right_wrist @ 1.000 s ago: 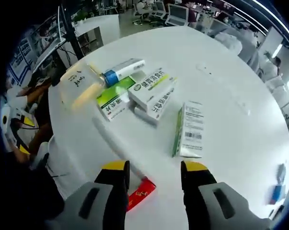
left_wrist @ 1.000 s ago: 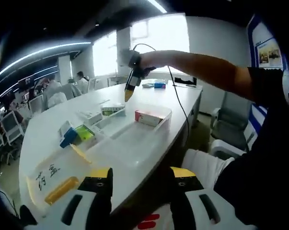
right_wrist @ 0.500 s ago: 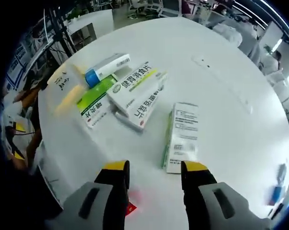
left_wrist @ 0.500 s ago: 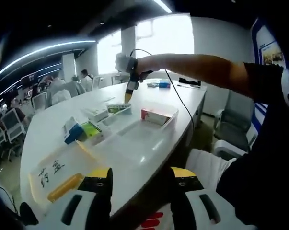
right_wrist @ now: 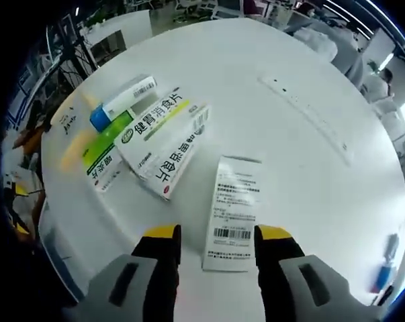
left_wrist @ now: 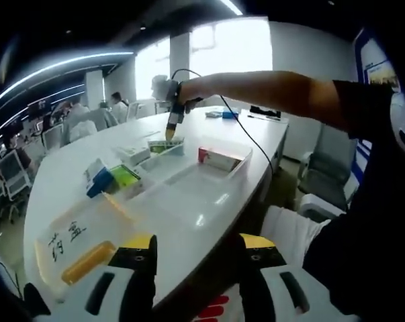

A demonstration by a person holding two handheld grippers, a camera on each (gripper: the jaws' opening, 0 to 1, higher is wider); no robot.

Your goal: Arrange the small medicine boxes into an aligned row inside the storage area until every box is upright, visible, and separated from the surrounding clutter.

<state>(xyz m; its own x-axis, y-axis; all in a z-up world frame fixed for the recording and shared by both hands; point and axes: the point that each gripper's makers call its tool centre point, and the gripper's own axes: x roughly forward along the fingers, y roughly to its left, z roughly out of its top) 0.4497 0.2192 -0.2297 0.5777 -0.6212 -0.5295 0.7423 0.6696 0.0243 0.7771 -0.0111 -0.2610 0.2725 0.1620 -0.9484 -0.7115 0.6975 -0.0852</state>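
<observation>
The right gripper (right_wrist: pixel 217 240) hangs over the white table (right_wrist: pixel 309 80) with its yellow-tipped jaws spread apart and nothing between them; a white box (right_wrist: pixel 232 211) with printed text and a barcode lies flat just ahead of the tips, its near end reaching into the gap. Left of it in the right gripper view lie three more boxes in a loose cluster: a white one with red lettering (right_wrist: pixel 178 157), a white one with a green and yellow stripe (right_wrist: pixel 155 127) resting partly on it, and a green and white one (right_wrist: pixel 105 154) beside them, with a blue and white box (right_wrist: pixel 121 100) just beyond. In the left gripper view, the left gripper (left_wrist: pixel 196 251) is held low at the near edge of the table, jaws wide apart and empty. Beyond it sits a clear plastic bin (left_wrist: pixel 189 194) holding a red and white box (left_wrist: pixel 219 158) at its far end. A lid with handwritten characters (left_wrist: pixel 71 235) lies nearby on the left. The person's arm (left_wrist: pixel 269 94) stretches across to the right gripper (left_wrist: pixel 170 131) over the far boxes.
</observation>
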